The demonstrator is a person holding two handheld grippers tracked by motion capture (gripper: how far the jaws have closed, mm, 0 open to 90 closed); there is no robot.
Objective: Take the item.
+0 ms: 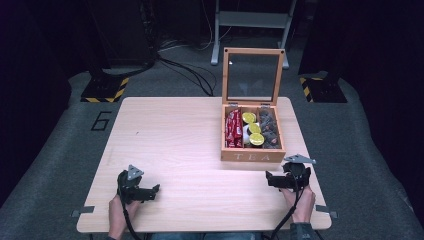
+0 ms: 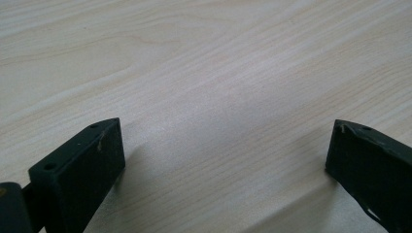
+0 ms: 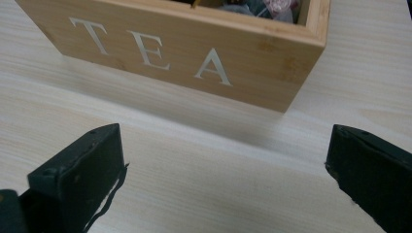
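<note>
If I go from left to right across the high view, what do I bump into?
Left gripper → bare wooden table → red packets → yellow-topped pods → dark tea bags, all inside the tea box → right gripper.

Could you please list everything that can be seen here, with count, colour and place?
table: one, pale wood, centre of the high view.
tea box: one, light wood marked TEA, right part of the table, three compartments.
lid: one, wood frame with clear pane, standing open at the box's back.
red packets: several, red, left compartment.
yellow packets: about three, yellow, middle compartment.
dark packets: several, grey, right compartment.
floor marking: one, black digit 6, left of the table.
left gripper: one, black, near left, open.
right gripper: one, black, in front of the box, open.
hands: two, at the near edge.
</note>
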